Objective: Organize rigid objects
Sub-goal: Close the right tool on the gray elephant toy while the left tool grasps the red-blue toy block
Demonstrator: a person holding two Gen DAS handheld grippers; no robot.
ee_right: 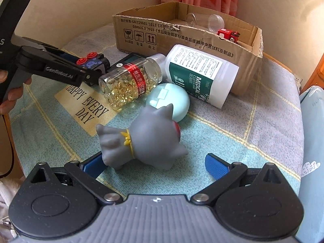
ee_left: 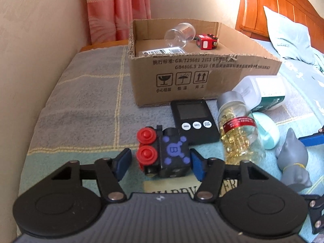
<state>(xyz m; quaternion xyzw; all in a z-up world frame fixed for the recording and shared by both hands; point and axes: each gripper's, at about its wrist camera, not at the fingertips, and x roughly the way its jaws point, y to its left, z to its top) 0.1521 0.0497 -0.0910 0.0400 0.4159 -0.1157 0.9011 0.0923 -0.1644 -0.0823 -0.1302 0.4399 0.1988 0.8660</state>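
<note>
Between the blue pads of the left claw point(ee_left: 160, 160) sits a black toy train car point(ee_left: 164, 154) with red wheels, lying on the checked blanket point(ee_left: 85, 101); its right pad touches, the left stands just off, so the claw is narrowed but probably not yet pinching. Beyond it waits the cardboard box point(ee_left: 182, 77), likely its destination. Spread wide, the right claw point(ee_right: 154, 166) flanks a grey cat figurine point(ee_right: 141, 141).

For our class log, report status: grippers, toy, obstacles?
Left hand-held gripper straddling black toy block with red wheels. Right hand-held gripper open around grey cat figurine. Black digital timer just beyond block.
</note>
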